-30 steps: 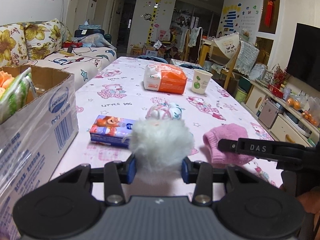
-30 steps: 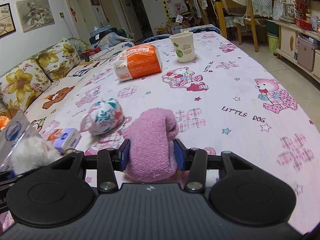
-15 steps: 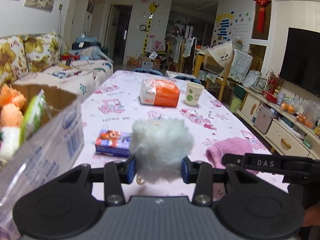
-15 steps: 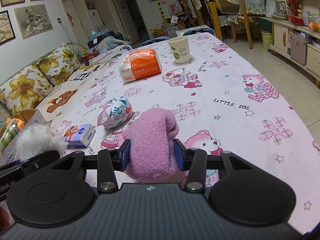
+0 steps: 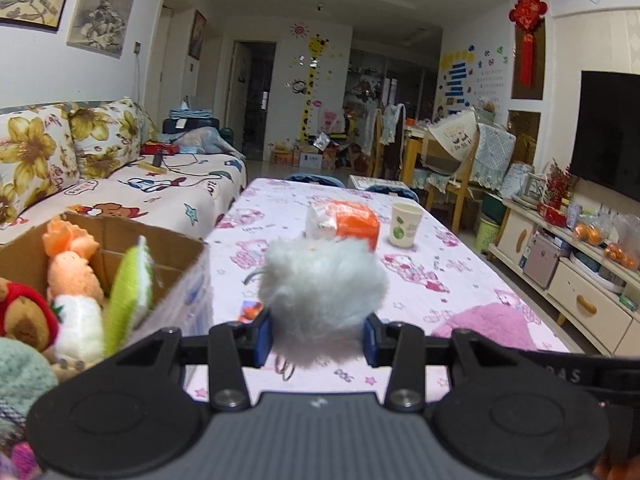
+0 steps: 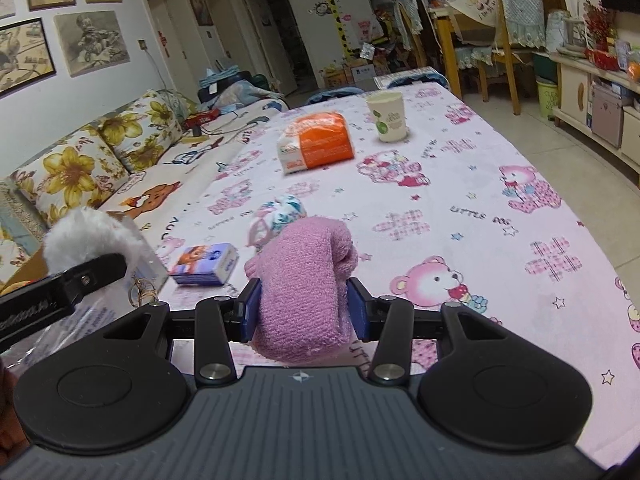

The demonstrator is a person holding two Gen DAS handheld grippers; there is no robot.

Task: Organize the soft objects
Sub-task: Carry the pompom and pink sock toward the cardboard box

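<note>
A living room holds a long surface [image 6: 460, 208] under a pink-and-white cloth printed with bears, plaid flowers and the words "LITTLE DOG". A sofa [image 5: 80, 160] with yellow-flower cushions runs along its left side, framed sketches hang on the wall above, and a giraffe height chart [image 5: 314, 80] is stuck beside the far doorway. A dark television [image 5: 608, 132] and a red knot ornament [image 5: 527, 32] are on the right wall.

On the cloth sit an orange-and-white packet [image 6: 318, 142] (its print too small to read), a paper cup [image 6: 387, 117] with a green leaf logo, a floral fabric ball [image 6: 280, 216] and a small blue carton [image 6: 206, 264].

The left gripper [image 5: 318, 338] has its fingers clamped on a white fluffy pom-pom [image 5: 322, 300], held above the surface just right of a cardboard box [image 5: 176, 264] filled with plush toys. The right gripper [image 6: 305, 312] has its fingers pressed into a pink knitted piece [image 6: 306, 288], lifted off the cloth near its close edge. The arm seen in the left view bears letters reading "DAS".
</note>
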